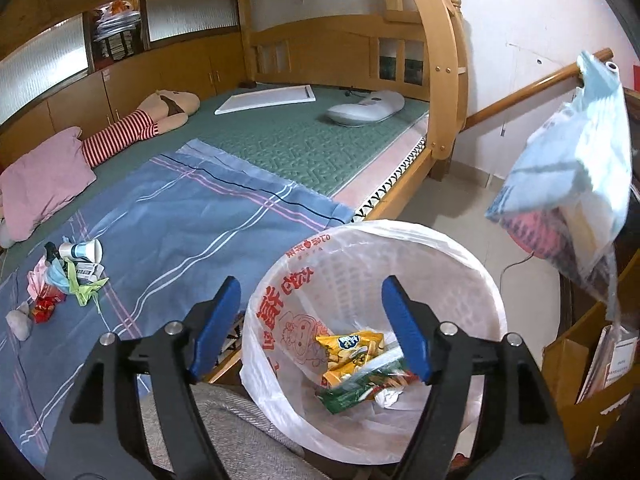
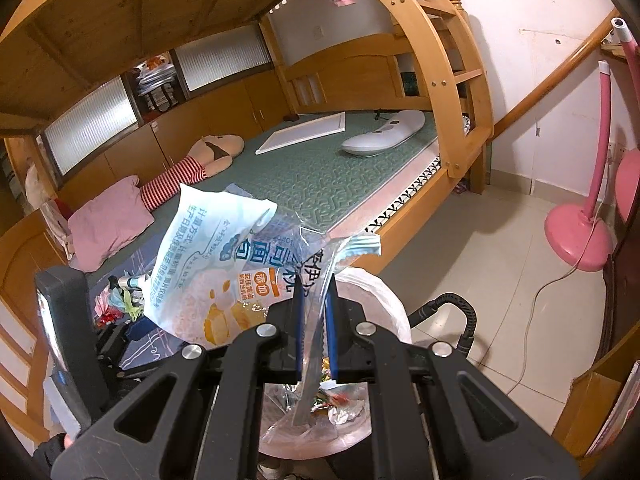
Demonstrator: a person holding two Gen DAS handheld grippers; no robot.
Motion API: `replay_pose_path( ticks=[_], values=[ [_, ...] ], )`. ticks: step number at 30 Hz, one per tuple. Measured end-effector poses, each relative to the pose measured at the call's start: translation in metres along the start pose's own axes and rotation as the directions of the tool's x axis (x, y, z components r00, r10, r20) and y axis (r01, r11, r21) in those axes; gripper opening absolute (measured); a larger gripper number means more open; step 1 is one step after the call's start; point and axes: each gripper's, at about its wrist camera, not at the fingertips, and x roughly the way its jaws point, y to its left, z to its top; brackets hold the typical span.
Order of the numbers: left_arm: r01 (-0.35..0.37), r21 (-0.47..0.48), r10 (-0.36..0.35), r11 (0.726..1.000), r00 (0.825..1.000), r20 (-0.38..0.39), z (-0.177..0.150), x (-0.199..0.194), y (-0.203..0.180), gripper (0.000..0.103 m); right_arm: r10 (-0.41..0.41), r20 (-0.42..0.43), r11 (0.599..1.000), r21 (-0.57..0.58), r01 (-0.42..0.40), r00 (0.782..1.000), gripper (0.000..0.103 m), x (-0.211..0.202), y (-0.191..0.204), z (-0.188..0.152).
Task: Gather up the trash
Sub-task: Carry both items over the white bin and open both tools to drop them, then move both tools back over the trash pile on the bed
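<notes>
Above the lined trash bin (image 1: 460,248), the left hand-held gripper (image 1: 312,320) points downward with its blue pads spread wide and nothing between them. Straight below its fingertips, at the bottom of the bin, lie a yellow snack wrapper (image 1: 352,344) and a green wrapper (image 1: 360,388). The right hand-held gripper (image 2: 315,332) tilts down over the same bin (image 2: 390,300), its jaws pinched tight on the clear edge of a pale blue bread bag (image 2: 212,256), which stands up and leans to the left of the pads. From the left wrist view that bag (image 1: 572,152) hangs in the air to the right of the bin, well above the rim.

Beside the bin, a bed (image 1: 280,140) carries a blue striped sheet (image 1: 180,216) at its near end. On that sheet, well apart from the bin, a small heap of trash (image 1: 64,276) waits: a white paper cup on its side, a red wrapper, a green scrap and crumpled bits. Farther along the bed lie a pink pillow (image 1: 44,180), a plush doll in red stripes (image 1: 152,120), a white board (image 1: 264,100) and a white oval device (image 1: 364,108). A wooden arched ladder frame (image 1: 440,60) rises at the bed's foot. Tiled floor runs to a white wall, and a pink stand (image 2: 580,236) sits on the floor to the right.
</notes>
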Motion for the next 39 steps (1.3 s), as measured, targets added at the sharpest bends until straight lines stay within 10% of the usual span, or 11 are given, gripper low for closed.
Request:
replay_pose_path(
  ticks=[21,25,39],
  values=[
    [-0.157,-0.214,0.19,0.964,0.972,0.14,-0.01,-0.097,0.114,0.075,-0.125,-0.121,0.986,-0.126,0.11,0.985,0.013,0.066,0.041,-0.016],
    [-0.197,-0.243,0.232,0.95,0.965,0.122,-0.018,-0.103,0.131,0.076,-0.182,-0.14,0.977,-0.137,0.163,0.973,0.059,0.08,0.041,-0.02],
    [-0.281,-0.364,0.321,0.888,0.946,0.052,-0.039,-0.105,0.191,0.078,-0.117,-0.137,0.974,-0.21,0.087,0.984,0.068,0.098,0.092,-0.023]
  ],
)
